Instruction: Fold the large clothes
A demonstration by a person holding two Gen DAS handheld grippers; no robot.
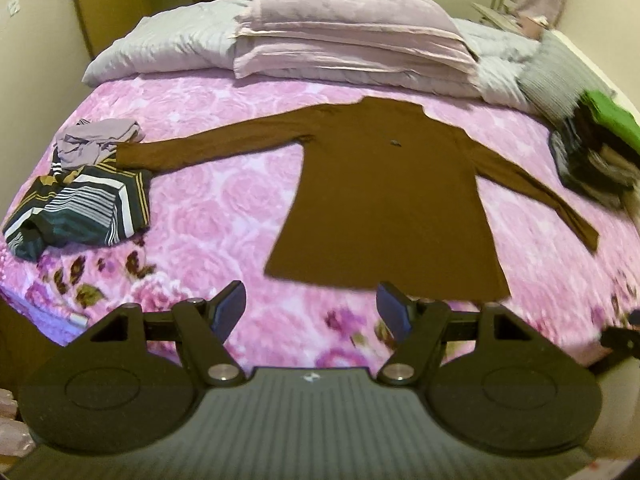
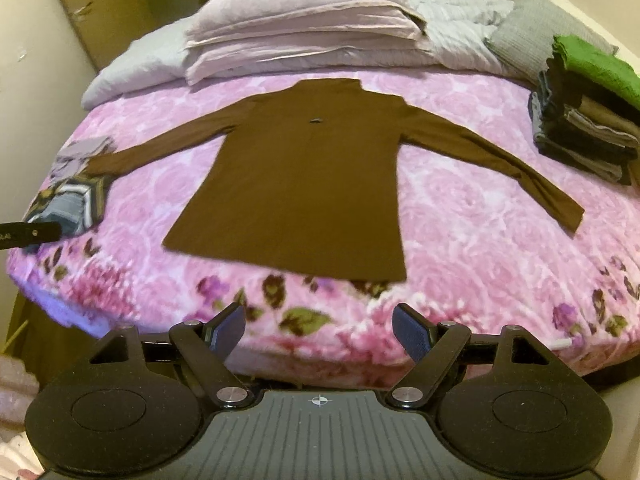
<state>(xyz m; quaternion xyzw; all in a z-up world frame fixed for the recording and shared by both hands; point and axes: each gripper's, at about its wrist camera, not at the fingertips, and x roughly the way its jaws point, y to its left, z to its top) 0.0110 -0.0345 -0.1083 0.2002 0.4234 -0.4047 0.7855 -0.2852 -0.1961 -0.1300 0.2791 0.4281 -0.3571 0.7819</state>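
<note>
Brown long-sleeved top (image 1: 384, 200) lies flat on the bed, sleeves spread wide (collar toward the pillows), unfolded.

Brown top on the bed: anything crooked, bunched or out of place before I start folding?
Mostly fine: the brown long-sleeved top lies flat, both sleeves spread. One oddity: its left sleeve cuff reaches the unfolded pile, the lilac garment and striped garment, and seems to overlap them. Both grippers, left and right, are open and hold nothing.
</note>
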